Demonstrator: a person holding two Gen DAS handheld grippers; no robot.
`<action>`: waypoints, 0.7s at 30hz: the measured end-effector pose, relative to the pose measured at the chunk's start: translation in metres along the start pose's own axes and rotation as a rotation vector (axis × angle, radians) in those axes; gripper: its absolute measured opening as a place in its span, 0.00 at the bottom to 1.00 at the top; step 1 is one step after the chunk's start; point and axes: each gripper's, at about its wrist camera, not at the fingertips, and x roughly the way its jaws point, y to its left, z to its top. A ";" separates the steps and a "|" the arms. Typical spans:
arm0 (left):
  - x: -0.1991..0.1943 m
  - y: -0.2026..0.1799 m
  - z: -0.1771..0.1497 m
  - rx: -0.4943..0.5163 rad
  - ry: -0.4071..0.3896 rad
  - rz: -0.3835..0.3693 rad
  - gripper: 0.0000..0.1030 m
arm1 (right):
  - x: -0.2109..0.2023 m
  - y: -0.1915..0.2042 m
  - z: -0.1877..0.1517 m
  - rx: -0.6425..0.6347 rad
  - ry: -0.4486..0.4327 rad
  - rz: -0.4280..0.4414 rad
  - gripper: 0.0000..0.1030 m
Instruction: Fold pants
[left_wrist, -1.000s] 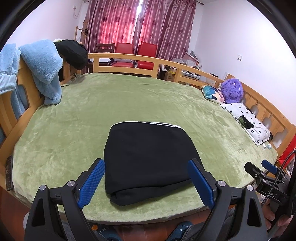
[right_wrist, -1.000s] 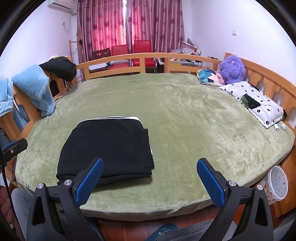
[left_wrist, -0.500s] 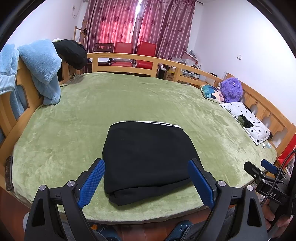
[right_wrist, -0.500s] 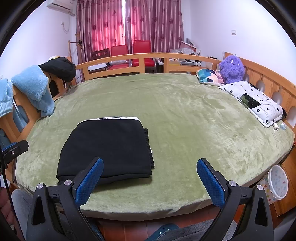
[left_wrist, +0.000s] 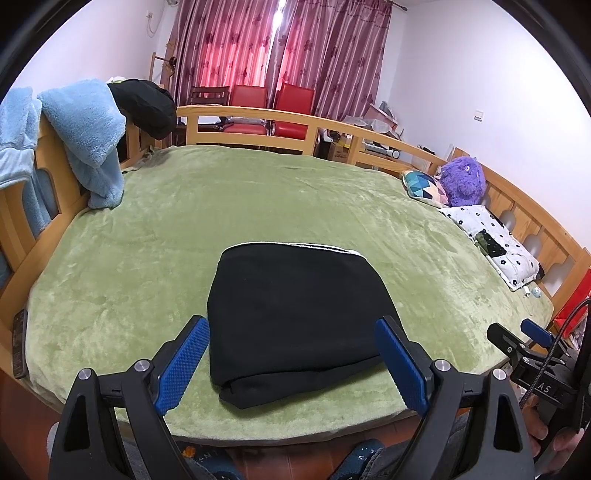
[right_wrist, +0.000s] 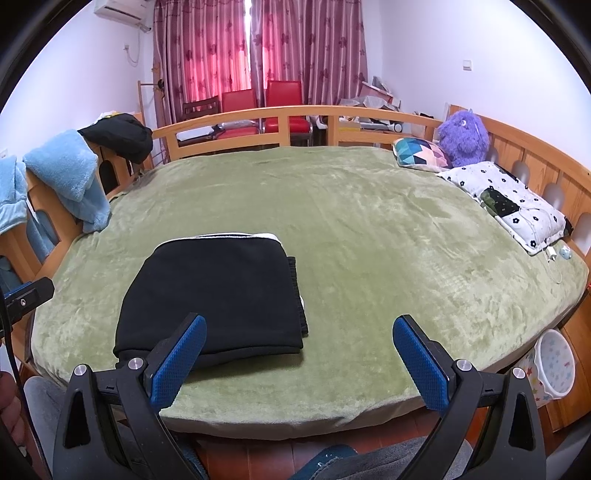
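The black pants (left_wrist: 299, 314) lie folded into a compact rectangle with a white edge at the far side, on the green blanket near the bed's front edge; they also show in the right wrist view (right_wrist: 218, 295). My left gripper (left_wrist: 291, 362) is open and empty, held back from the bed with the pants between its blue pads in view. My right gripper (right_wrist: 295, 358) is open and empty, to the right of the pants, off the blanket. Part of the right gripper shows at the left wrist view's right edge (left_wrist: 532, 347).
The green blanket (right_wrist: 369, 229) covers a wooden-railed bed (right_wrist: 258, 118). Blue towels (left_wrist: 85, 133) and a dark garment (left_wrist: 147, 103) hang on the left rail. A purple plush (right_wrist: 463, 133), patterned cushion (right_wrist: 421, 151) and floral pillow (right_wrist: 509, 199) lie at right. A white bin (right_wrist: 554, 369) stands on the floor.
Both grippers have stayed open and nearly still. The left wrist view has drifted slightly. The pants have not moved.
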 end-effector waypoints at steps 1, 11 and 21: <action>0.000 0.000 0.000 0.000 0.001 -0.003 0.88 | 0.000 0.000 0.000 -0.001 0.000 0.000 0.97; -0.001 -0.003 0.001 -0.004 -0.001 -0.012 0.88 | 0.001 -0.001 -0.001 0.006 0.004 0.006 0.97; 0.003 -0.002 0.001 -0.014 0.007 -0.009 0.88 | 0.003 0.000 0.001 -0.015 -0.010 -0.010 0.97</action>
